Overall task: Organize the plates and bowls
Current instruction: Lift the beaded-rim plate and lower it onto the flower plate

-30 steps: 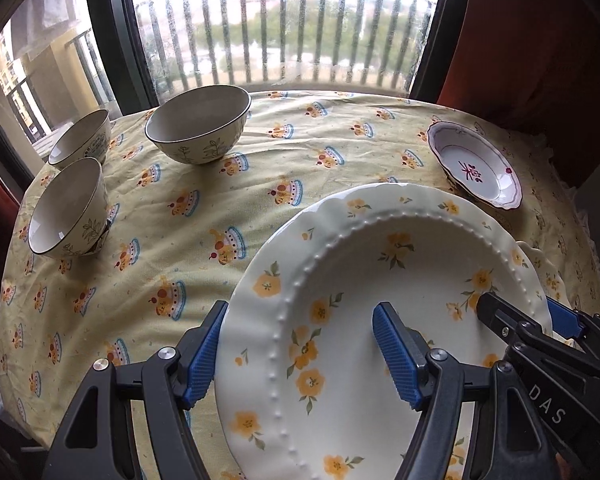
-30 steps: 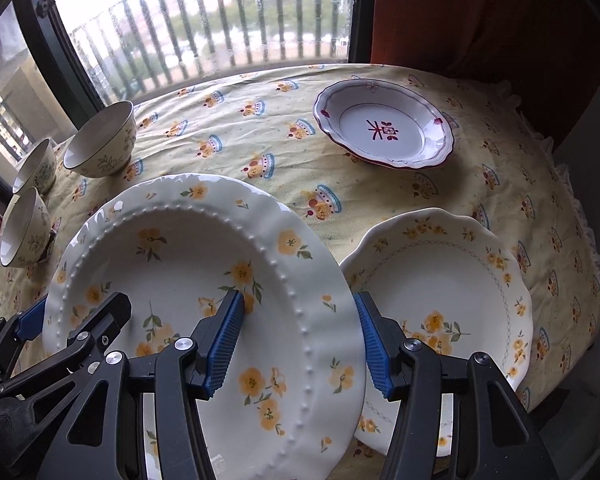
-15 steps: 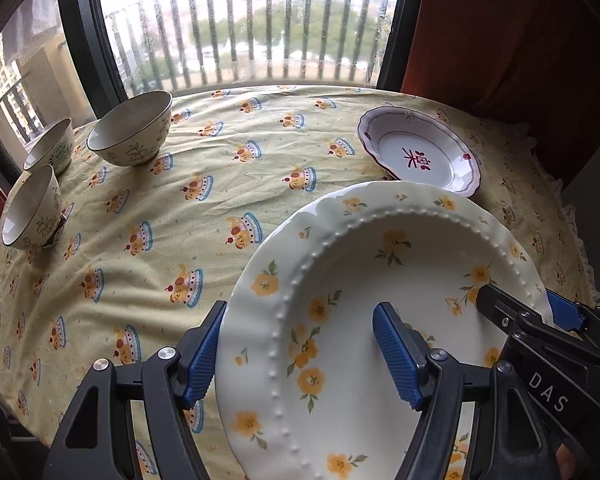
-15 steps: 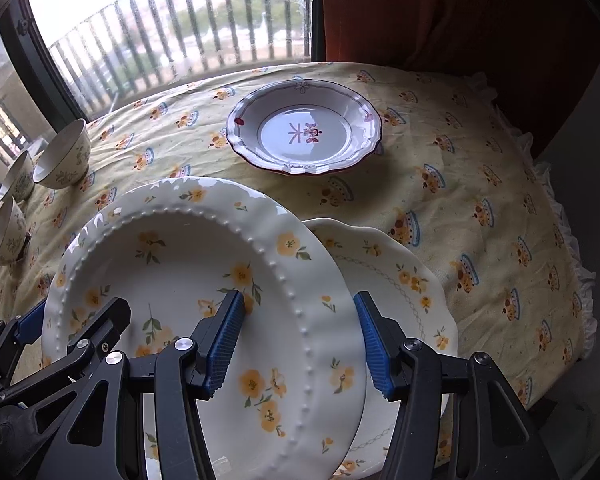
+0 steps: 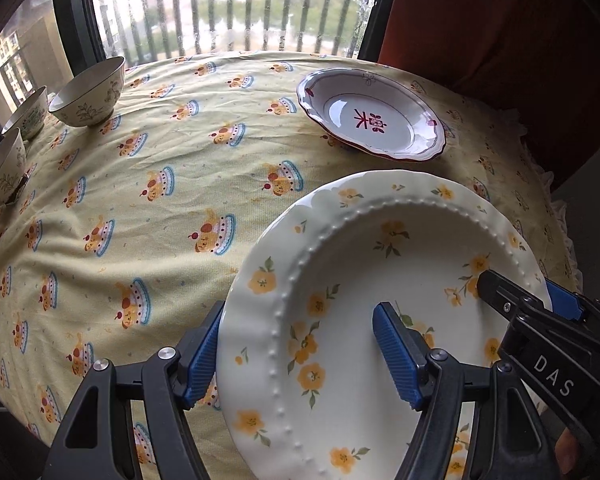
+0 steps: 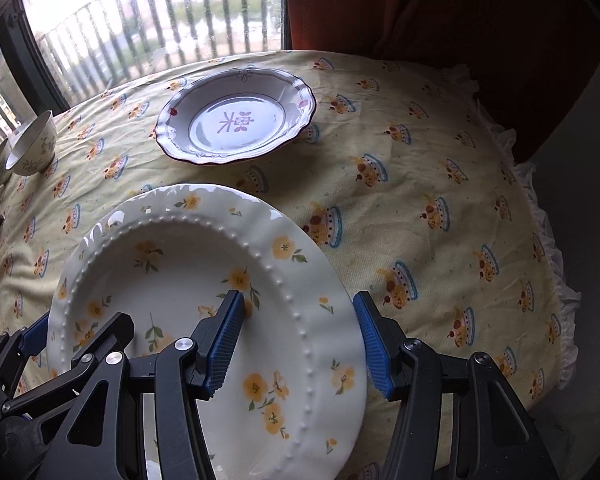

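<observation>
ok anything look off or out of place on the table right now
Nothing looks broken or spilled. The only oddity is the bowl at the left edge, tilted as if propped on something dark. The red-rimmed plate sits flat.

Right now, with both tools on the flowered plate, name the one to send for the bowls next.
Left, I'd say. The bowls sit far left, on the left tool's side; the right tool would have to cross the flowered plate both grip.

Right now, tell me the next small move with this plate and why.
Probably ease the yellow-flowered plate straight down. Both sets of jaws grip its opposite rims, and it hides the smaller plate beneath, so it seems lined up, short of the red-rimmed dish.
</observation>
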### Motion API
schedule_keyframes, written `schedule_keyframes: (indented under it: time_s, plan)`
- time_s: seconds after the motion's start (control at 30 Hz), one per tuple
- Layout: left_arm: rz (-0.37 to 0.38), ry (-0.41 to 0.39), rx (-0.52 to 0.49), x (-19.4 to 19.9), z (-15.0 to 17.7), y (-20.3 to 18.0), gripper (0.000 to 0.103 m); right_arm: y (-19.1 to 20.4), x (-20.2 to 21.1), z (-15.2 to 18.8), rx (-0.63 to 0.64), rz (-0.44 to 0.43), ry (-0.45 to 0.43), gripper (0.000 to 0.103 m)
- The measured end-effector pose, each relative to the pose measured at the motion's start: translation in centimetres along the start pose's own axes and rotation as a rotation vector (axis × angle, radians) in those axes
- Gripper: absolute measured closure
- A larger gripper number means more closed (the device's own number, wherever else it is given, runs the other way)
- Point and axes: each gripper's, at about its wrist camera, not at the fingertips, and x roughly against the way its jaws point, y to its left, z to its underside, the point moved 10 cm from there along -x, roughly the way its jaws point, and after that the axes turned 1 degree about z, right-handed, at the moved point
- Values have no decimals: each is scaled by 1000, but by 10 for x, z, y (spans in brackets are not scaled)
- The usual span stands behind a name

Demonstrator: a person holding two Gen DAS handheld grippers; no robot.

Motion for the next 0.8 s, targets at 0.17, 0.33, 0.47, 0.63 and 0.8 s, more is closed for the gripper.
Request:
schedule_keyframes:
  time_s: [0.17,0.33,0.47,0.63,0.8]
  plan:
    - [8,27,0,-10,7,-16,30,-19,-6,2,-4,6,7,44]
    - [10,46,13,-18,11,-22,29,-28,-11,2,0,9,14,44]
    - [8,70,24,-27,14,-24,28,-30,-17,4,3,1,31,44]
    - [-13,63,2,-30,13,-28,27,-33,-24,7,6,3,44,44]
    - [-37,66,-11,-32,11,-30,25,-34,-28,8,10,2,48,44]
